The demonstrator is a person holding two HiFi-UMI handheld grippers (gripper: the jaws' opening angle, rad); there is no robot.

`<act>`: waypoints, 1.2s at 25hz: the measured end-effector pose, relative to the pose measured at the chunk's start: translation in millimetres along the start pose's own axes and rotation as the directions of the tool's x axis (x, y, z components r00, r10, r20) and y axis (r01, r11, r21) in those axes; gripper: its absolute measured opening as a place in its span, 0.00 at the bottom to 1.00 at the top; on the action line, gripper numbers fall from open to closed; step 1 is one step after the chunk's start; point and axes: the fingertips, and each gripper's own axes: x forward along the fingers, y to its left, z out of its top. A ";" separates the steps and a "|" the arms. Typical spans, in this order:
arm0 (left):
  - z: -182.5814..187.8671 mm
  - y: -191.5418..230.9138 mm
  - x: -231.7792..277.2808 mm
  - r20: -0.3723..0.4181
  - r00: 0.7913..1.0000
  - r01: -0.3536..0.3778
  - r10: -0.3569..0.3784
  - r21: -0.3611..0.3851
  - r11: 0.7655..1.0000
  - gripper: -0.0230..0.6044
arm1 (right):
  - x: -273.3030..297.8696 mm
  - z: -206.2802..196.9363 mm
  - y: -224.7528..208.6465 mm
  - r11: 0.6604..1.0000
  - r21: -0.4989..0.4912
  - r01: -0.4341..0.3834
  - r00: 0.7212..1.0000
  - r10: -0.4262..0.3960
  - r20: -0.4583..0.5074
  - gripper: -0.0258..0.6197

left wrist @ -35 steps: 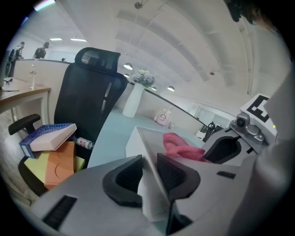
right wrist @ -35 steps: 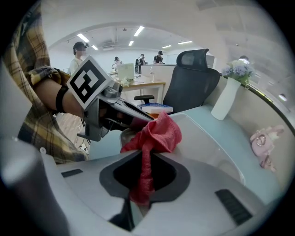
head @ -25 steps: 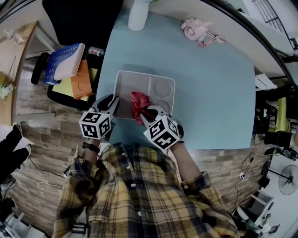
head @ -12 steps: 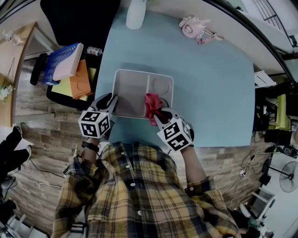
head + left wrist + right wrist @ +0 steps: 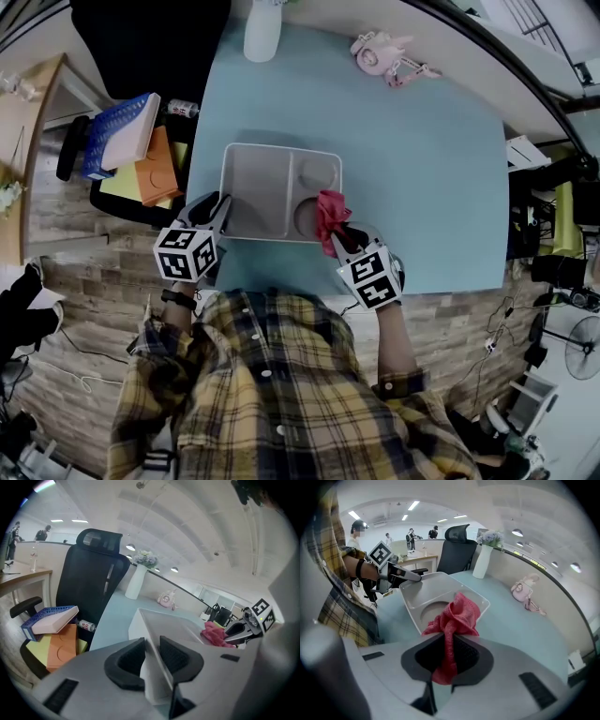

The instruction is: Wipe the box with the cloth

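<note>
Cloth (image 5: 329, 207) pinched in right gripper (image 5: 339, 235), left gripper (image 5: 219, 206) clamping box (image 5: 259, 184) rim

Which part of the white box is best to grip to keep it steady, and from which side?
Probably the box by its thin upright wall at the near left corner, from the person's side. The left gripper clamps it there, which leaves the inside free for the cloth in the right gripper.

The box (image 5: 262, 187) at mid-frame is seen to be smooth, matt white plastic. The cloth (image 5: 330, 212) at its right rim is shown as soft, nubbly pink fabric. The table (image 5: 431, 159) is finished in smooth, matt pale blue, and the floor (image 5: 84, 272), at left, in grained wood planks. The left gripper's (image 5: 151, 651) pads (image 5: 174, 656) are ribbed and matt black.
</note>
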 end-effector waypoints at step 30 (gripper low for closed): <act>58.6 -20.6 -30.0 0.109 0.992 -0.076 0.056 0.186 0.980 0.21 | -50.0 67.8 -60.8 0.973 0.183 0.141 0.893 -0.205 0.400 0.12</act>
